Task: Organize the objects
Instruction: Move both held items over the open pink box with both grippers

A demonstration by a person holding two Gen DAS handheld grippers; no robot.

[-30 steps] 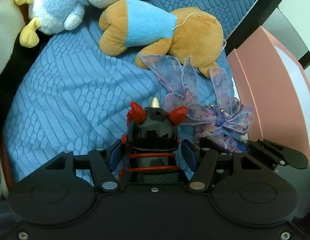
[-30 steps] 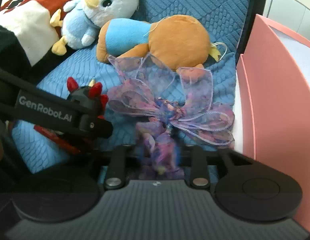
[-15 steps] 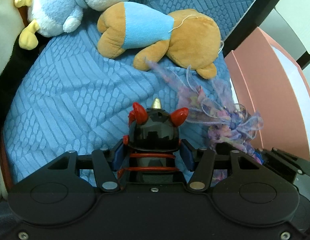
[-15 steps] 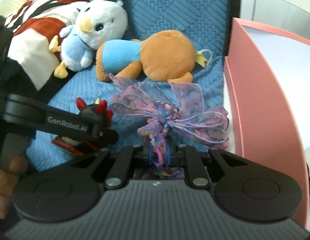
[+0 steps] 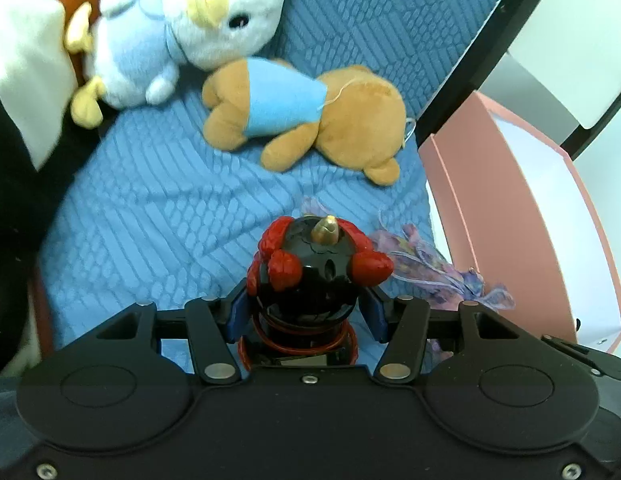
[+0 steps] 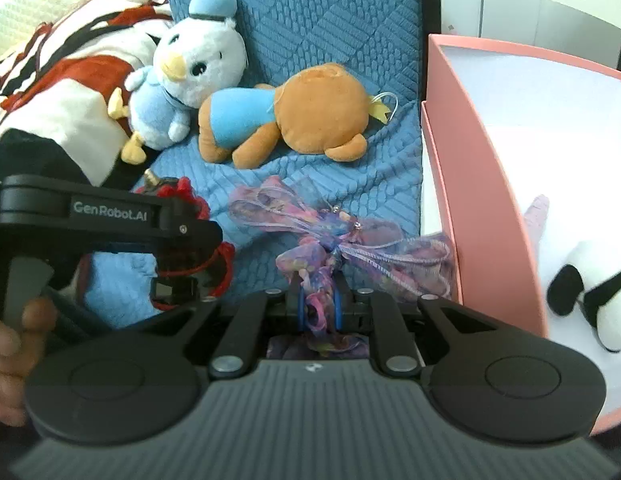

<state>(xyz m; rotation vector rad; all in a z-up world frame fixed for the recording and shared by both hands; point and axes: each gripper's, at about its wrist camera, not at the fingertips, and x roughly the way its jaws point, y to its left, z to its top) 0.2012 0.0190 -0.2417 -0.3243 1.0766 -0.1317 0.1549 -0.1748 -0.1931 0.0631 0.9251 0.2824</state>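
Left wrist view: the left gripper (image 5: 306,312) is clamped on a black figurine (image 5: 310,280), its blue pads pressed to both sides of the glossy round body. The toy has knobbly red horns, a small gold spike on top and red rings around its lower part. It is held above the blue quilted cushion (image 5: 158,208). Beyond it lie an orange plush bear (image 5: 310,120) in a light blue shirt and a white and blue plush bird (image 5: 182,36). A pink box (image 5: 506,216) stands to the right.

Right wrist view: the right gripper (image 6: 319,312) is closed tight on the tail of a purple ribbon bow (image 6: 334,236), sheer fabric with pink and blue blotches and small beads at the knot. The bow hangs over the cushion, its right loops touching the wall of the box. A black and white plush (image 6: 594,296) lies inside the box. The left gripper shows at the left with the red and black toy
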